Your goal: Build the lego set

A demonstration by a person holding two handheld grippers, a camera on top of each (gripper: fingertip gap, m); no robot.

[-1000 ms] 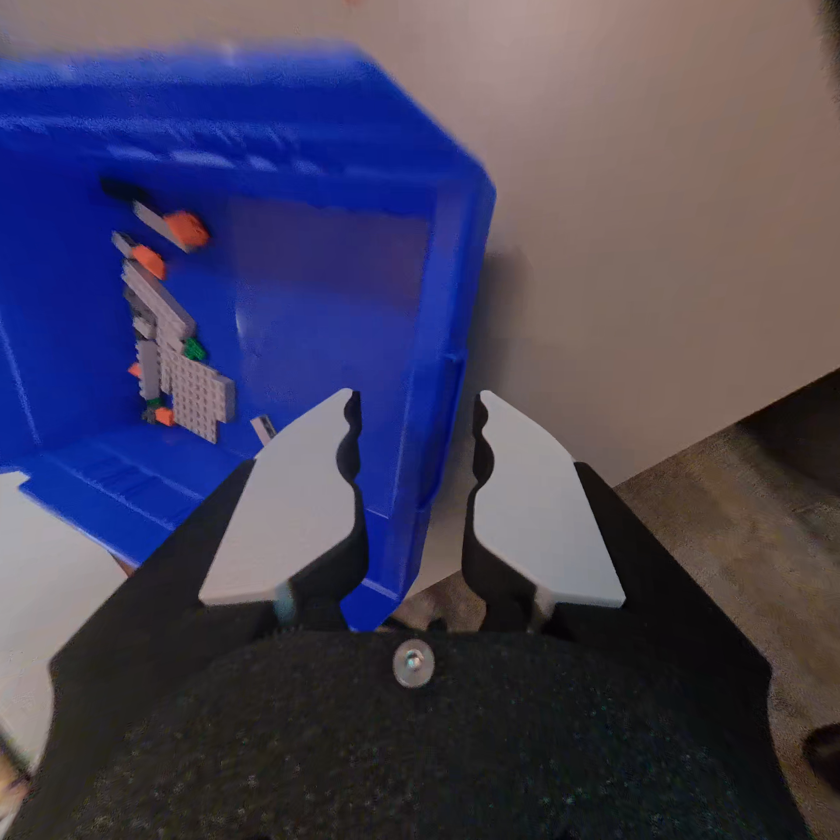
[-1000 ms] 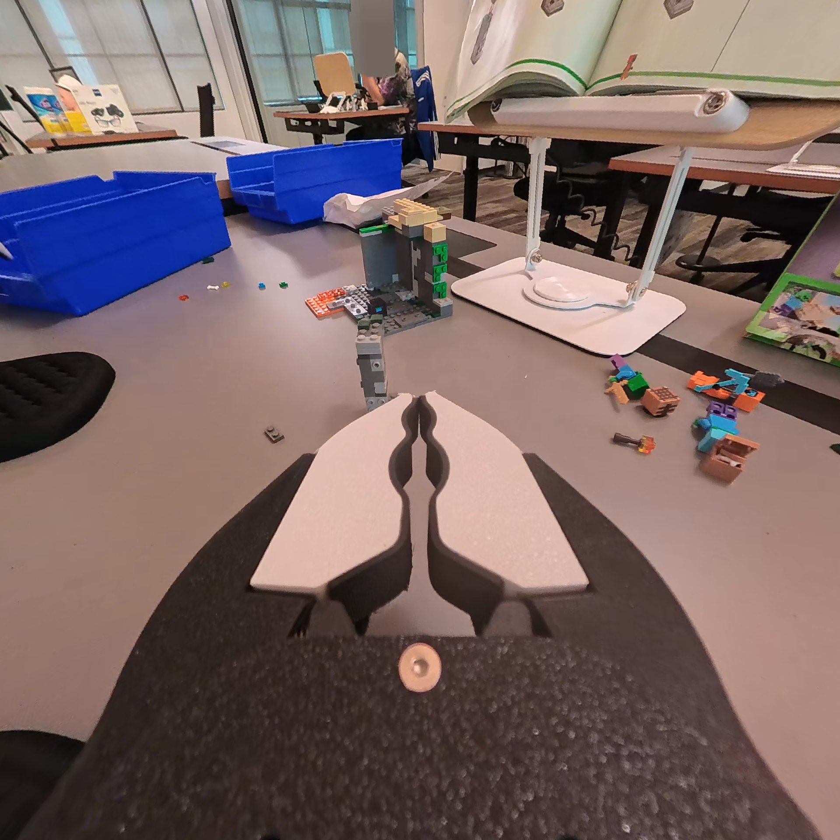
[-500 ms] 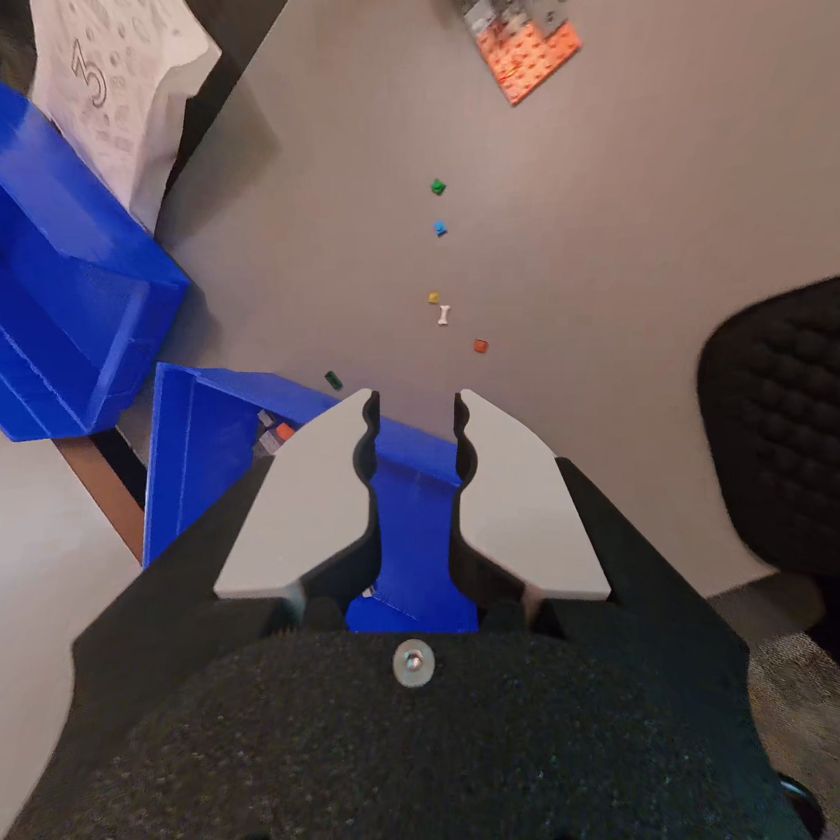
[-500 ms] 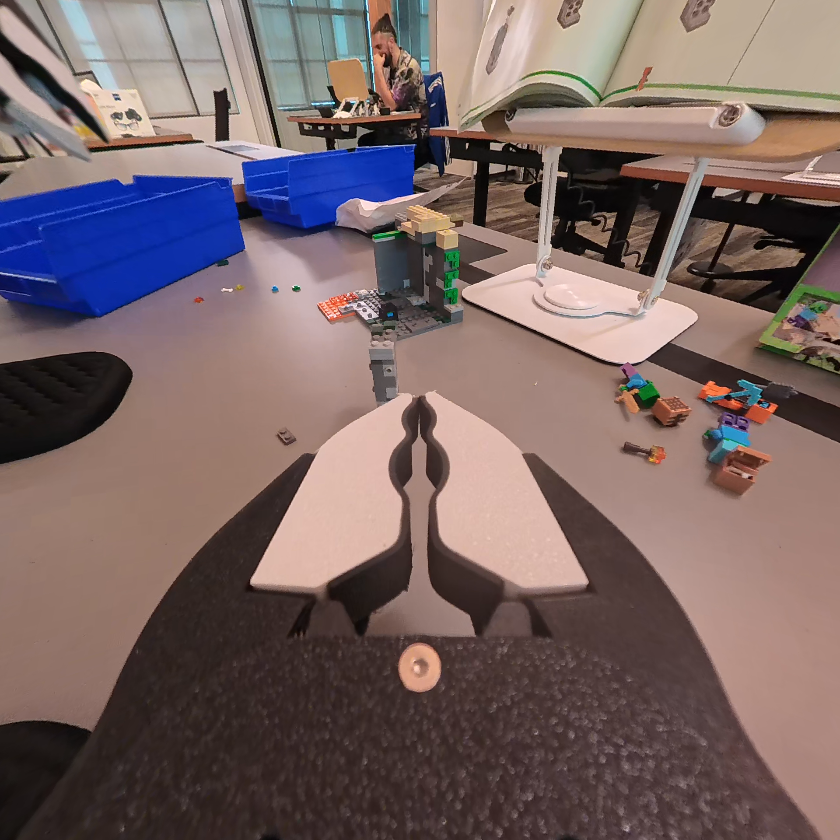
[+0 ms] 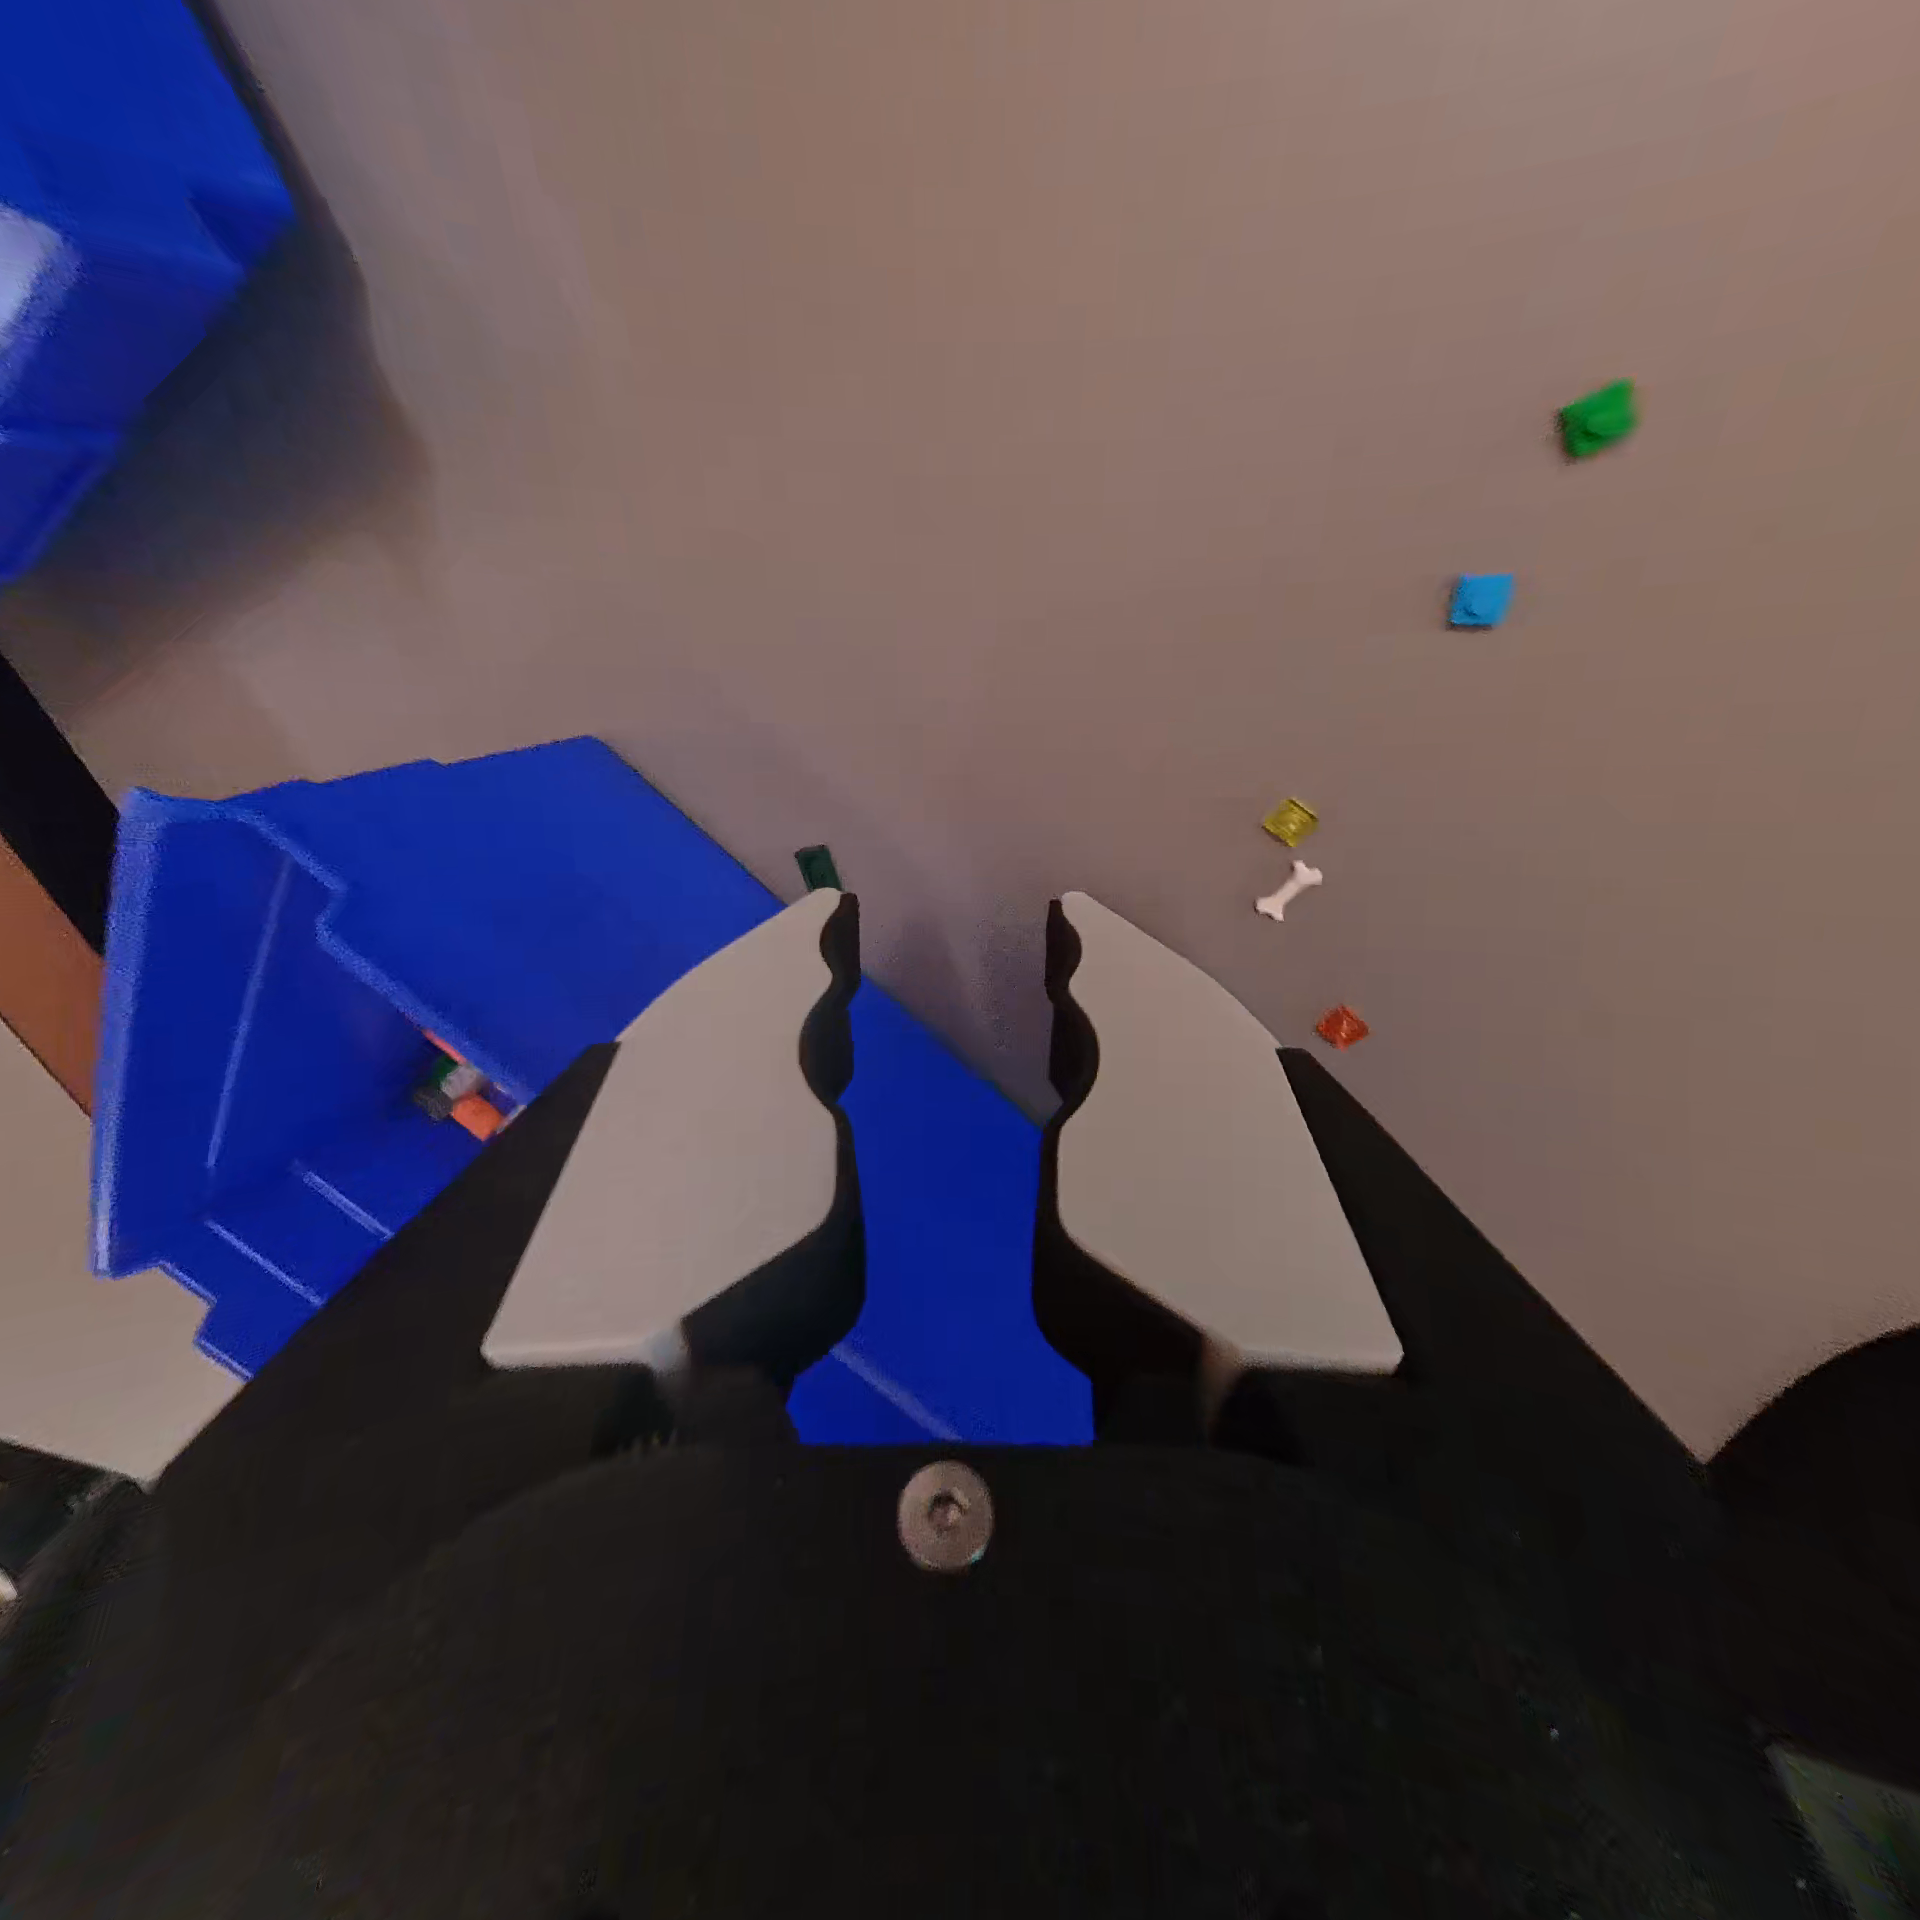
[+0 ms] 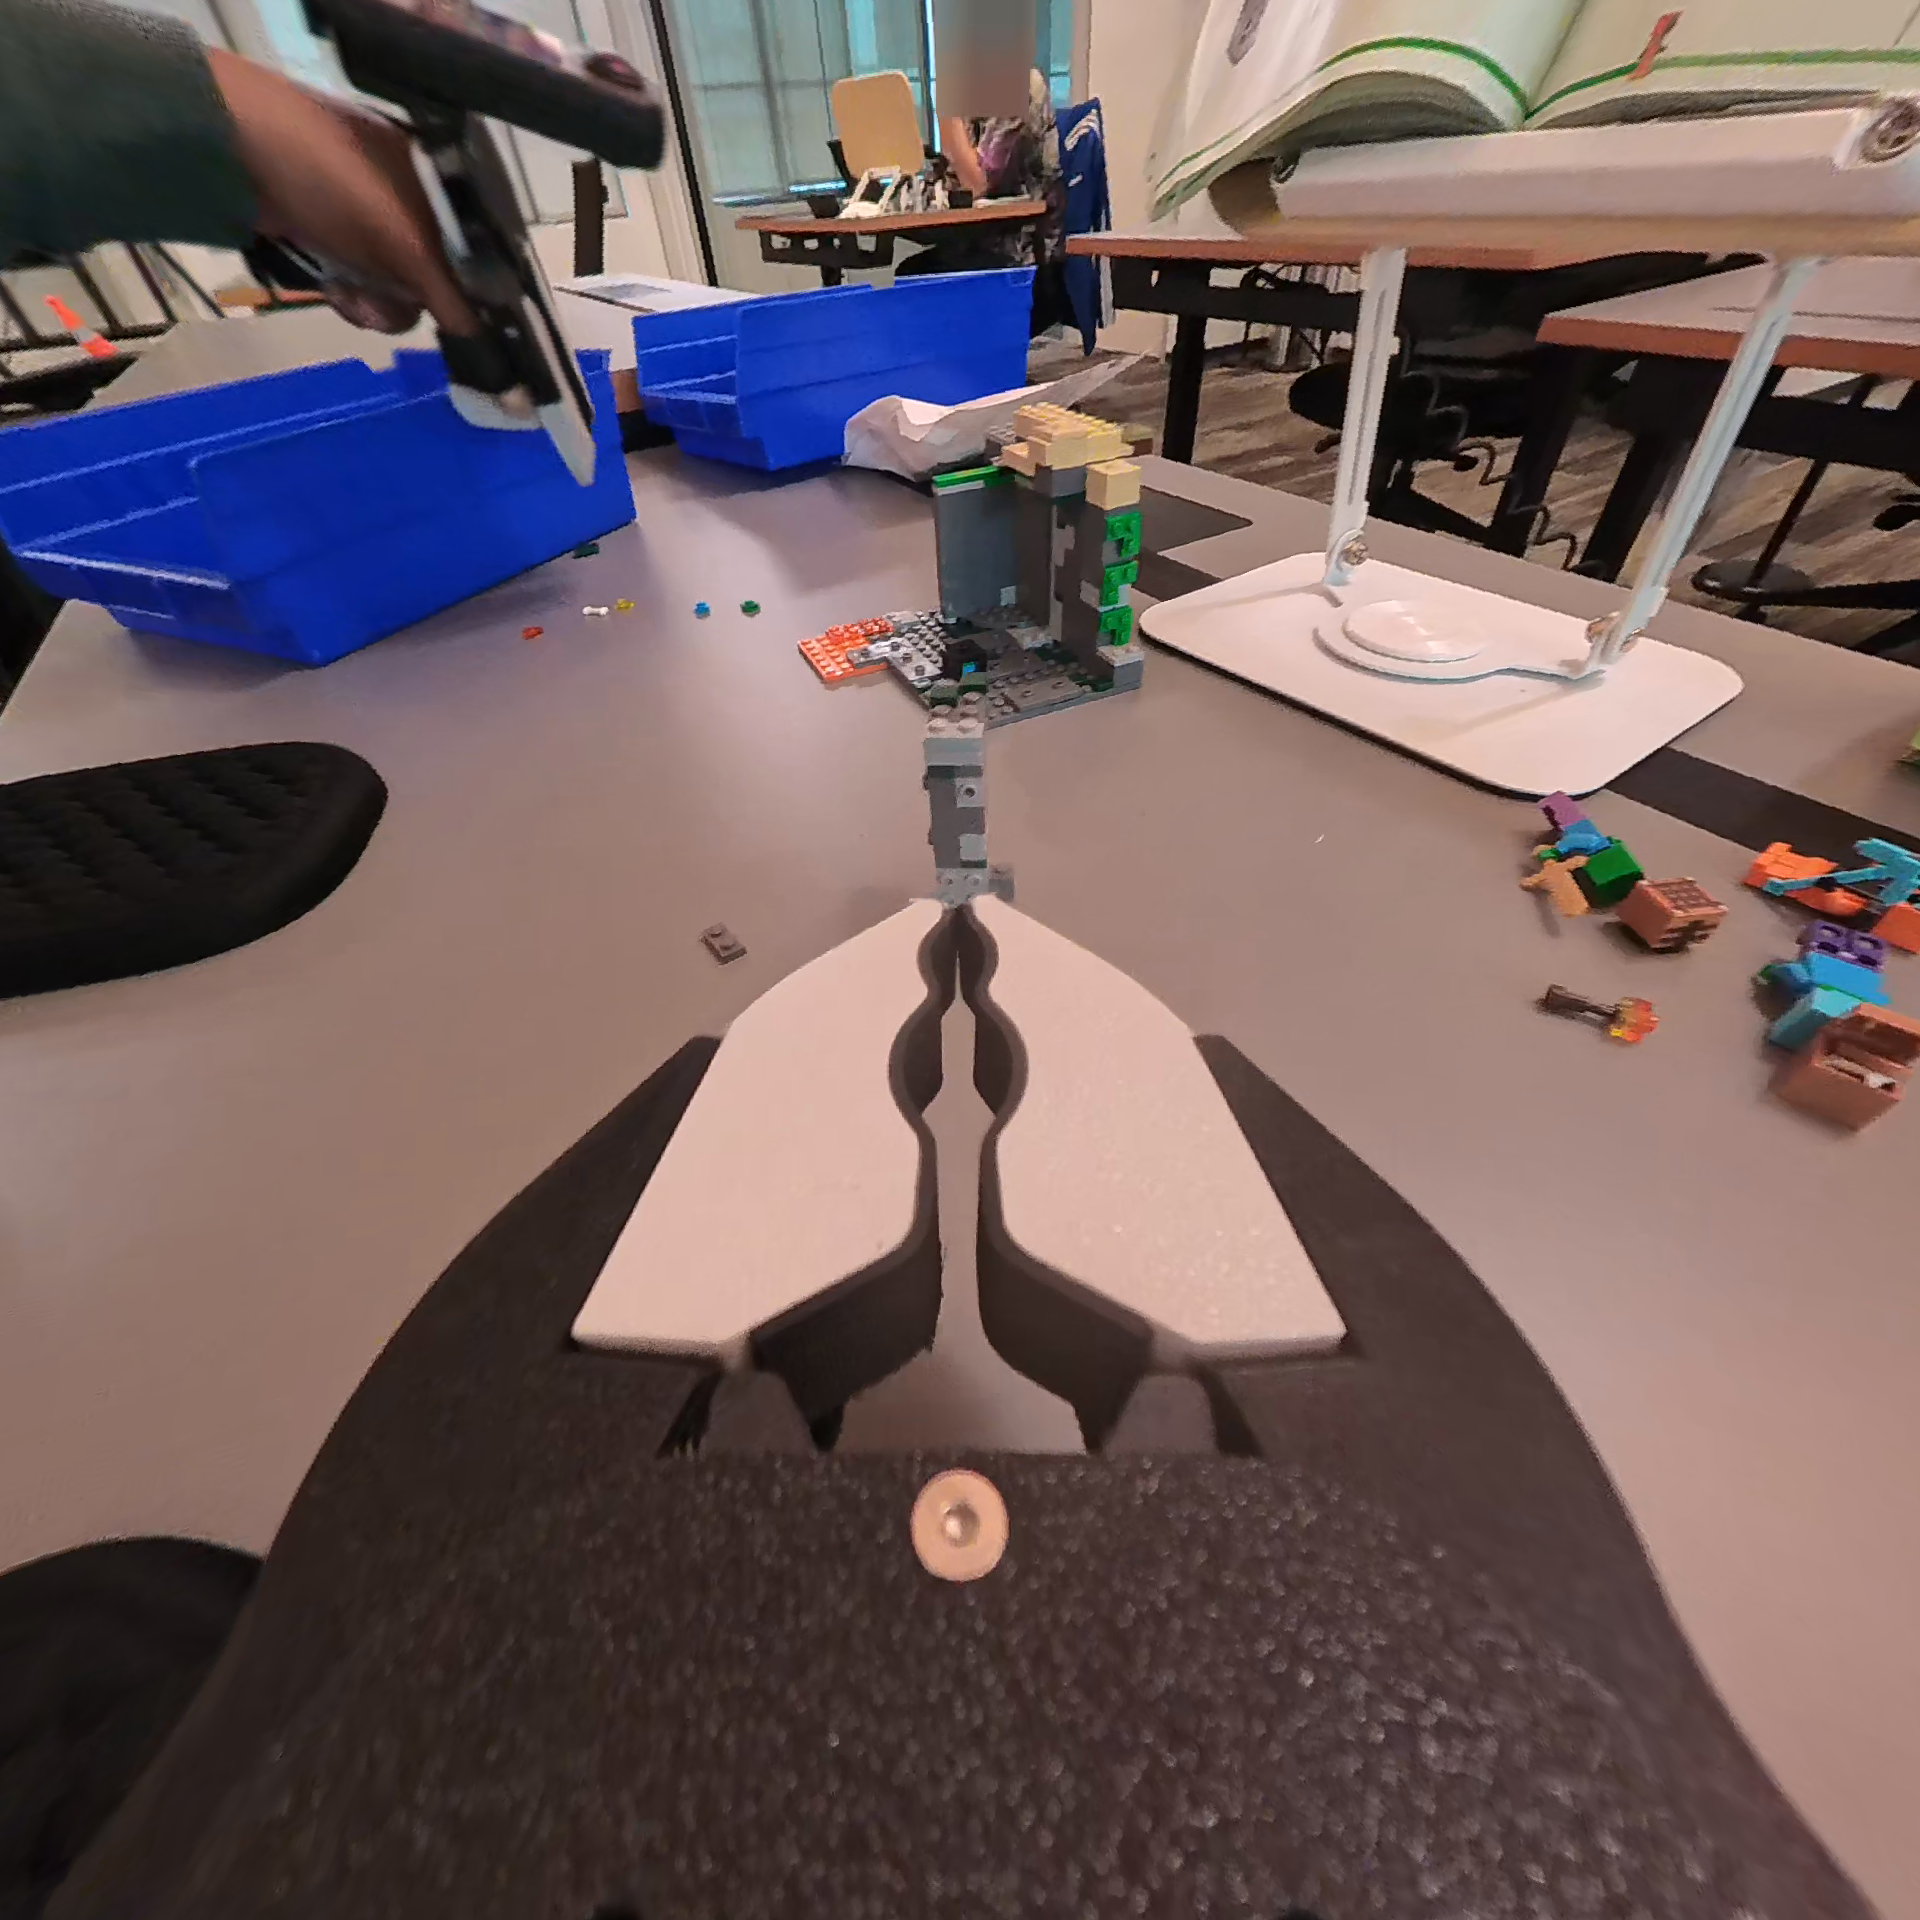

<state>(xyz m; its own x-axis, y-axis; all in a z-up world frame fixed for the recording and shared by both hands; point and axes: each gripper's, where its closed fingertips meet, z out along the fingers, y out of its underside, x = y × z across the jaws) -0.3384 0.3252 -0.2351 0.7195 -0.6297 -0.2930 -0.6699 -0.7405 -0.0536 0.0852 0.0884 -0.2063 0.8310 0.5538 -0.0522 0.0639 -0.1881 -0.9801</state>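
Since a second ago the left gripper (image 5: pixel 945 914) has swung away from the inside of the blue bin (image 5: pixel 436 997) and now hangs over its outer corner, jaws spread with nothing between them. From the right wrist view you can see it up top left (image 6: pixel 540 416), held by a hand (image 6: pixel 343 208) above the bin.

Surface is a plain grey table (image 6: pixel 520 1039), office room behind it with big windows, more desks, and a person sitting way back. A second blue bin (image 6: pixel 831 364) sits further back, a white stand (image 6: pixel 1455 665) holding an open booklet (image 6: pixel 1455 73) is on the right, and a black pad (image 6: pixel 156 852) on the left.

Tiny loose bits lie in a row near the bin: red (image 5: pixel 1342 1027), a white bone (image 5: pixel 1288 889), yellow (image 5: pixel 1290 821), blue (image 5: pixel 1481 601), green (image 5: pixel 1598 418).

The right gripper (image 6: pixel 958 914) hasn't budged, jaws pinching the bottom of a grey brick column (image 6: pixel 958 810) that stands upright just past the tips. Behind it is the half-built model (image 6: pixel 1029 582): grey walls, green bits on the side, tan top, orange plate at the edge. A pile of colourful pieces (image 6: pixel 1766 935) sits off to the right, well apart.
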